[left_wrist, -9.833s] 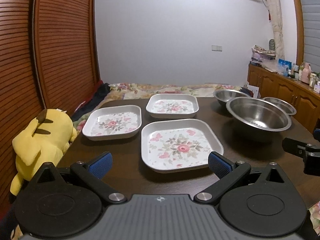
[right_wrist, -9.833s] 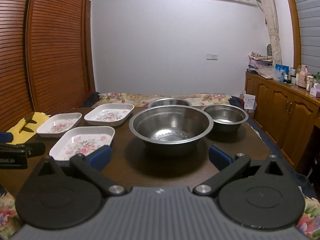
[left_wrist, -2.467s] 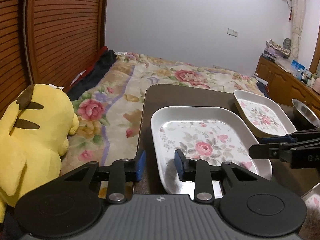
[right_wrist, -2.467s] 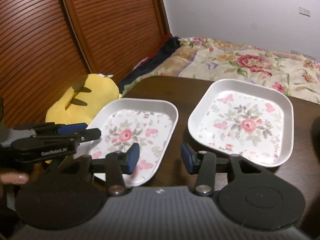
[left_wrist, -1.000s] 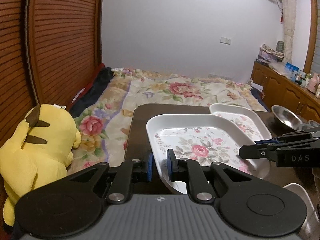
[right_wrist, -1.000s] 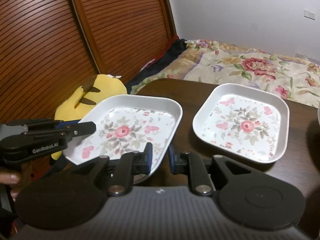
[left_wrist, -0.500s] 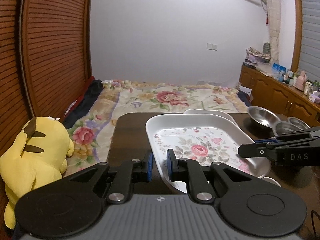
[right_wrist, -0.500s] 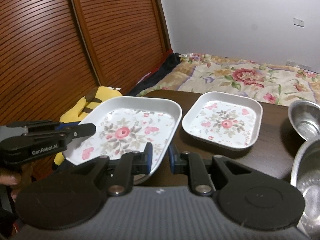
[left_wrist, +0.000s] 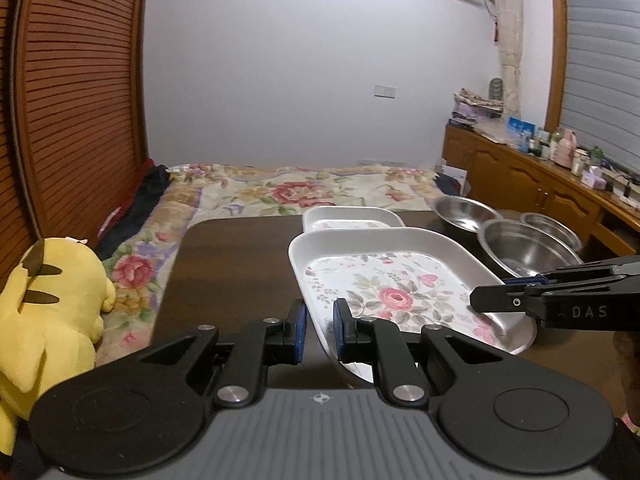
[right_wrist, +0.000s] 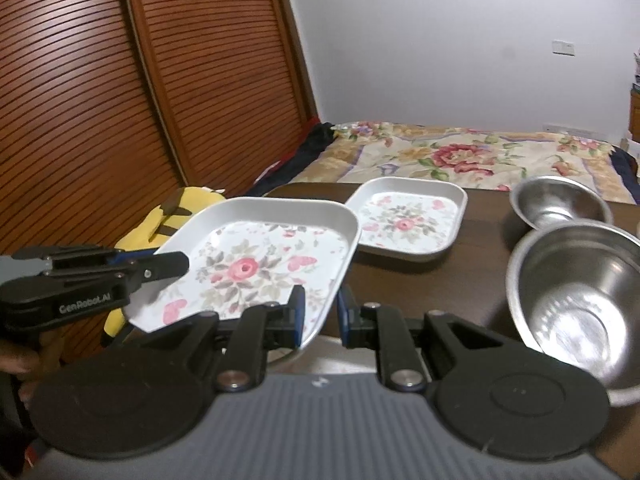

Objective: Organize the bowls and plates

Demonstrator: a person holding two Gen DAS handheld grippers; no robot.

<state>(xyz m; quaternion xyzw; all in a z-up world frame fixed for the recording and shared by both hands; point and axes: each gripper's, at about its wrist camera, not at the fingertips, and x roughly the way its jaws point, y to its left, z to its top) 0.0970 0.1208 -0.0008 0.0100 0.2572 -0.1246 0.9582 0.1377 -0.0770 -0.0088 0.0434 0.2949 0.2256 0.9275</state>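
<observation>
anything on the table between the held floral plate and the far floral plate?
Nothing. In the right wrist view only a strip of bare dark table separates the held floral plate from the far floral plate. The steel bowls sit off to the right.

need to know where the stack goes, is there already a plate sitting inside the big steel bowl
No, in the right wrist view the big steel bowl shows only its bare shiny inside, and the floral plate is held up by both grippers.

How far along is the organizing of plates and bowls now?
Done: nothing looks stacked yet. In hand: left gripper and right gripper both clamp one white floral square plate, lifted above the brown table. Remaining: the second floral plate and the steel bowls lie unstacked.
</observation>
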